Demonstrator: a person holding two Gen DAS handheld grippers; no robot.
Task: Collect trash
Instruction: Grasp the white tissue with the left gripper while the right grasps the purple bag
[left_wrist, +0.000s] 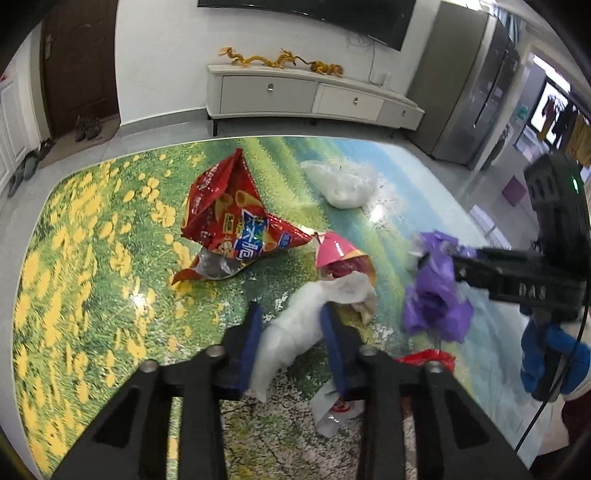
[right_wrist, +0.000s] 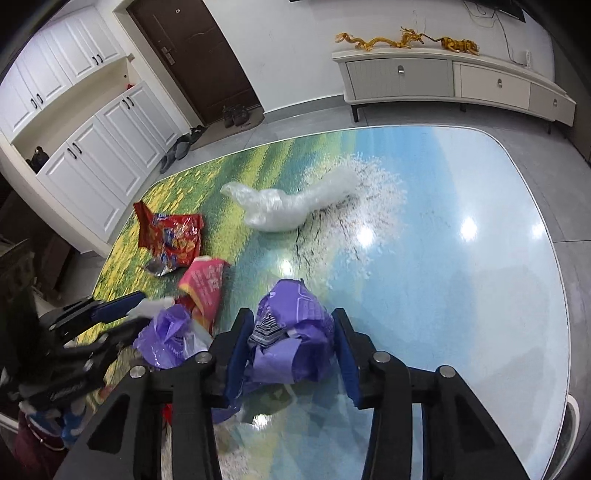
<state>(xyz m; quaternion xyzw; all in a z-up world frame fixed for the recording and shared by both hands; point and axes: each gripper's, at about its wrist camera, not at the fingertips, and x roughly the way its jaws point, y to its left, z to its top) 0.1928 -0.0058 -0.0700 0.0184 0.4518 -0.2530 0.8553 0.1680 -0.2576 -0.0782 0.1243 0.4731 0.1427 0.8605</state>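
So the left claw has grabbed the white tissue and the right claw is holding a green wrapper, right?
Not quite: the wrapper between the right claw's fingers is purple, not green, as the right wrist view shows. The left claw does have the white tissue between its fingers.

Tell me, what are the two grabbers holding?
The left gripper pinches a crumpled white plastic wrapper across its middle. The right gripper squeezes a crumpled purple plastic bag by its bunched-up middle.

On the table (left_wrist: 92, 295), the snack bag (left_wrist: 236, 221) lies left of the plastic bag (left_wrist: 343, 184).
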